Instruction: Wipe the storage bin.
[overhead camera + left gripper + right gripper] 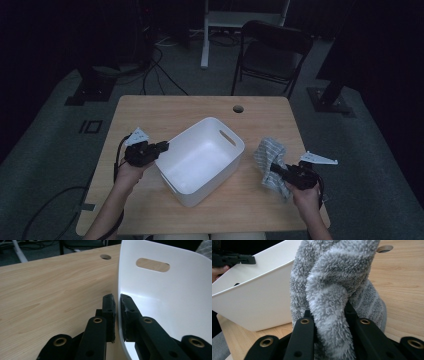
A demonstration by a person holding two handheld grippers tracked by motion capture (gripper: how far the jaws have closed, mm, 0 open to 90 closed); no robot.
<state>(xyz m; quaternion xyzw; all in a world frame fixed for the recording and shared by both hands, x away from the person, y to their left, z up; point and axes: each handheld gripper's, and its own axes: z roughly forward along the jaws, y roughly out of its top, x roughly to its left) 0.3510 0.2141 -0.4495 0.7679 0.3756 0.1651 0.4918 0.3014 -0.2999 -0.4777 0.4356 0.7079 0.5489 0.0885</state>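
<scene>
Wooden table (150,112), round hole (238,108) near far edge. White bin (200,160) at centre, set at an angle to the table edges, slot handle (227,137) in the far-right wall. Inside looks bare as far as seen from above.

Left gripper (165,146) at the bin's left wall, held level, pointing right. In the left gripper view: jaws narrow, pinching the bin wall (119,322) between the pads, one pad outside, one inside, both touching the plastic. Bin wall rises curved to the right of the jaws; slot handle (152,264) in the opposite wall. Table hole (105,257) beyond. Left hand (131,172) behind the gripper, forearm coming up from the bottom edge, cable trailing left off the table.

Right gripper (272,168) right of the bin, pointing left toward it. Grey striped fluffy cloth (270,157) bunched at its jaws, hanging partly down onto the table, just beside the bin's right wall but apart from it in the high view. In the right gripper view: jaws close together, clamped on a fold of the cloth (332,295); pile spills over and above both jaws, pads mostly hidden by it. Bin (262,297) to the left of the cloth there, tilted in frame; other gripper (233,259) at the bin's far rim. Right hand (305,192) near the table's front-right corner.

Dark folding chair (272,52) on the floor beyond the table.
</scene>
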